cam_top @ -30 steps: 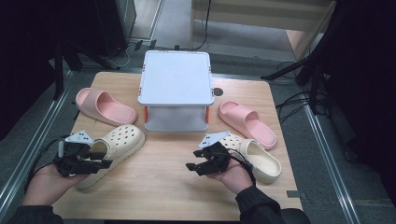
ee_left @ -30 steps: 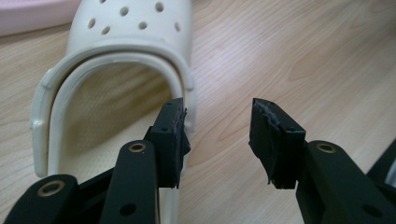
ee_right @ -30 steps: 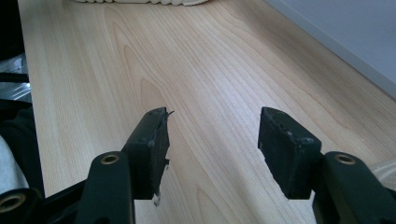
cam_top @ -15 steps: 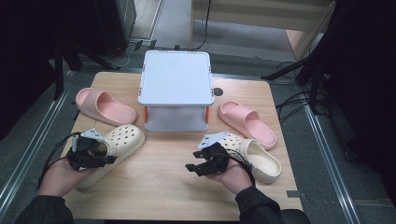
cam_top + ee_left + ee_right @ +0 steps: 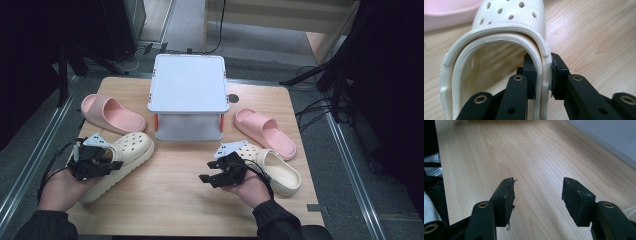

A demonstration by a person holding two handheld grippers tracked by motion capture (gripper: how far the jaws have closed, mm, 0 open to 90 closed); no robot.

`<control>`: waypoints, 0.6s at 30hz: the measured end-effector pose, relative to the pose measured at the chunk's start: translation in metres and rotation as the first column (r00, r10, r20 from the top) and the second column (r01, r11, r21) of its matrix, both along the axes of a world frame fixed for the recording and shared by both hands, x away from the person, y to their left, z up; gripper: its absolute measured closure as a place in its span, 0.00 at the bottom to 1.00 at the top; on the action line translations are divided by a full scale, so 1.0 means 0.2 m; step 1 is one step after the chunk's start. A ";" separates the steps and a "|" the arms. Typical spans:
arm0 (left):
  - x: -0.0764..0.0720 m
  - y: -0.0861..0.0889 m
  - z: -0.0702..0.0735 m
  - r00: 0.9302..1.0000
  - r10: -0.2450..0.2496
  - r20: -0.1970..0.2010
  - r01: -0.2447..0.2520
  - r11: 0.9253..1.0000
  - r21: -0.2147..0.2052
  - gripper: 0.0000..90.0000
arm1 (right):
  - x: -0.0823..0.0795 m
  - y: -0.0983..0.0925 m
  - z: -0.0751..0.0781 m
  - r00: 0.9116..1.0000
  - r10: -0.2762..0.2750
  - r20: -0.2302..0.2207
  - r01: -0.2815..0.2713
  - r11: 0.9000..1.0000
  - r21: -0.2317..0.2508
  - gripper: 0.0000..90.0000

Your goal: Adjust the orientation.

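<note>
I work at a pale wooden table [image 5: 170,200] with a dark grey floor around it, metal rails along both sides, black stands and loose cables at the far end.

From the high view, my left tongs [image 5: 102,162] sit over the heel end of a cream clog [image 5: 125,152], and a pink slide [image 5: 112,112] lies just beyond them. Ahead of both my tongs, at the far middle of the table, stands a white lidded box [image 5: 187,90]. My right tongs [image 5: 212,176] hover above bare wood; just to their right lies the second cream clog [image 5: 275,170], and beyond that a second pink slide [image 5: 265,131].

The left gripper view gives what the high view cannot: my left jaws have just been closing, and their pads now press the clog's side rim from inside and outside, right where the heel strap lies folded against it. The perforated toe of the clog [image 5: 509,15] points away from me, with a blur of pink at the upper left.

The right gripper view shows my right jaws standing wide apart with only wood grain between them, and an edge of the white box [image 5: 609,135] at the upper right.
</note>
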State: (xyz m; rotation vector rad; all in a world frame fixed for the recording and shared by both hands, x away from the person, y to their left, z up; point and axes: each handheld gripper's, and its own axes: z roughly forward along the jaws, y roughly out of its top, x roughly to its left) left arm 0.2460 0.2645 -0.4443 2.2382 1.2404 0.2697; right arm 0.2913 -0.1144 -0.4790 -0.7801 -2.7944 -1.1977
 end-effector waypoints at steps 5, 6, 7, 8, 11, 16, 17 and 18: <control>0.00 -0.11 0.03 0.999 -0.050 0.007 0.050 0.998 -0.029 0.86 | 0.00 -0.02 0.00 1.000 -0.013 0.000 0.013 1.000 0.010 0.50; 0.01 -0.17 0.04 0.998 -0.062 0.005 0.063 0.997 -0.043 0.86 | 0.00 -0.02 0.00 1.000 -0.012 0.003 0.012 1.000 0.010 0.50; 0.01 -0.17 0.04 0.998 -0.062 0.005 0.063 0.997 -0.043 0.86 | 0.00 -0.02 0.00 1.000 -0.012 0.003 0.012 1.000 0.010 0.50; 0.03 -0.23 0.03 0.997 -0.083 0.001 0.083 0.995 -0.047 0.86 | -0.01 -0.02 0.00 1.000 -0.014 0.004 0.014 1.000 0.012 0.50; 0.04 -0.28 0.03 0.995 -0.100 -0.007 0.100 0.994 -0.044 0.86 | -0.01 -0.03 0.00 1.000 -0.016 0.006 0.015 1.000 0.010 0.50; 0.06 -0.41 0.00 0.988 -0.153 -0.038 0.150 0.987 -0.055 0.86 | -0.03 -0.05 0.01 0.999 -0.033 0.002 0.033 0.999 0.022 0.50; 0.07 -0.43 -0.01 0.986 -0.161 -0.044 0.159 0.986 -0.051 0.86 | -0.03 -0.05 0.01 0.999 -0.034 0.005 0.034 0.999 0.029 0.50; 0.07 -0.45 -0.01 0.985 -0.166 -0.046 0.163 0.985 -0.056 0.86 | -0.03 -0.05 0.01 0.999 -0.034 0.005 0.034 0.999 0.029 0.50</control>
